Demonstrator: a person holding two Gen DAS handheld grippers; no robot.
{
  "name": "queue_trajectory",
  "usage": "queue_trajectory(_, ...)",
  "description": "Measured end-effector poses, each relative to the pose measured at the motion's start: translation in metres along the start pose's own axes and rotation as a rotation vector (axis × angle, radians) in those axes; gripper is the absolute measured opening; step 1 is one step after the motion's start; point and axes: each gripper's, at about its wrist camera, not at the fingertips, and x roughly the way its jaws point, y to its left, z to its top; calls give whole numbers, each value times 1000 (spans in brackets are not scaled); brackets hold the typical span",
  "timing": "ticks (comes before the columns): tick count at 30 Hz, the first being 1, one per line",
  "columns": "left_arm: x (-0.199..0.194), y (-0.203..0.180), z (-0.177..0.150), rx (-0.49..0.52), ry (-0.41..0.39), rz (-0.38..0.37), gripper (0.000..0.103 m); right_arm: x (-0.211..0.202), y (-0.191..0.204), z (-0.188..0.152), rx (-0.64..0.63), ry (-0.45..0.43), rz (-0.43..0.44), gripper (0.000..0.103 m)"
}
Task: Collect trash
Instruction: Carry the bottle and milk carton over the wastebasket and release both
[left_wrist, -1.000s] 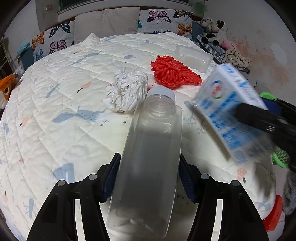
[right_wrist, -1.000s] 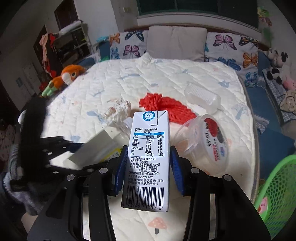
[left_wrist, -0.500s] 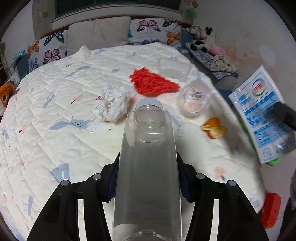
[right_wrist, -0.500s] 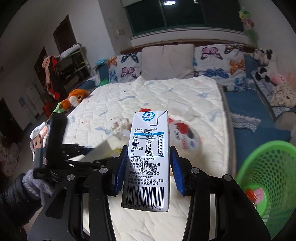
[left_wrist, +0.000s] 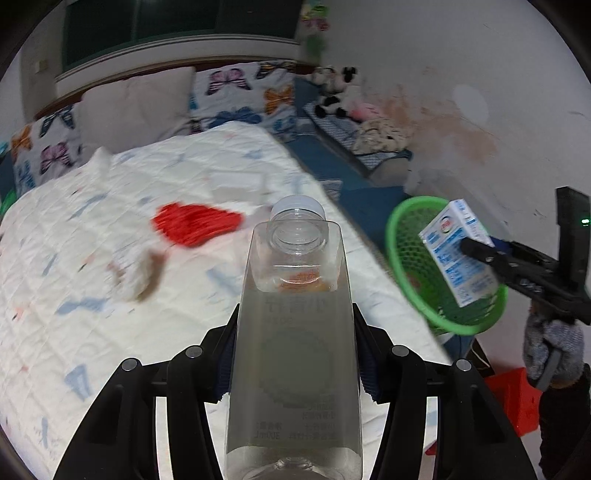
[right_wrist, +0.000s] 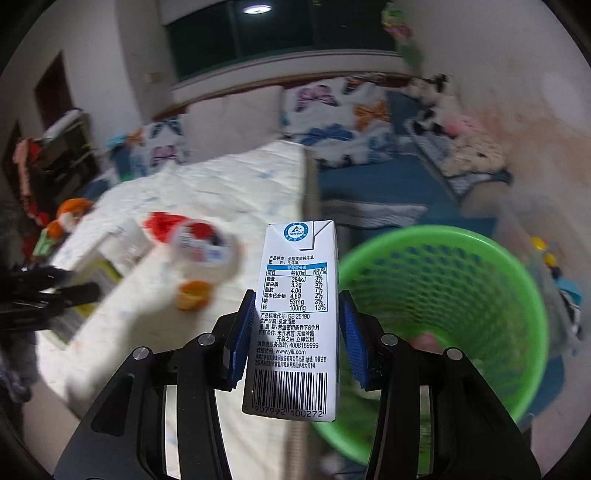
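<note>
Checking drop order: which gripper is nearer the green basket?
Right. The right gripper holds the milk carton at the green basket rim; the left gripper, shut on the clear bottle, is over the bed.

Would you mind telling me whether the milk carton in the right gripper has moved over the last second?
Yes. The milk carton, clamped in the right gripper, has travelled from above the bed rightward to the green basket beside it.

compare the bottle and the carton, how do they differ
The bottle is clear plastic with a pale cap; the carton is opaque white with blue print and a barcode. The bottle sits in the left gripper over the bed; the carton, in the right gripper, is beside the green basket. Both are clamped.
</note>
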Motion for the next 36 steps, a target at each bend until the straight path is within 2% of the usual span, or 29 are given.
queue_trajectory(5, 20, -35, 18, 53, 6, -49, 52, 9, -45, -14, 67, 35, -81, 46)
queue_trajectory(11, 42, -70, 38, 98, 16, -89, 52, 12, -85, -26, 153, 46, -117, 48)
queue_trajectory(24, 104, -147, 56, 193, 93, -149, 52, -27, -106, -39, 202, -32, -115, 60)
queue_trajectory(36, 151, -191, 51, 230, 178, -174, 53, -42, -108, -52, 217, -57, -104, 65)
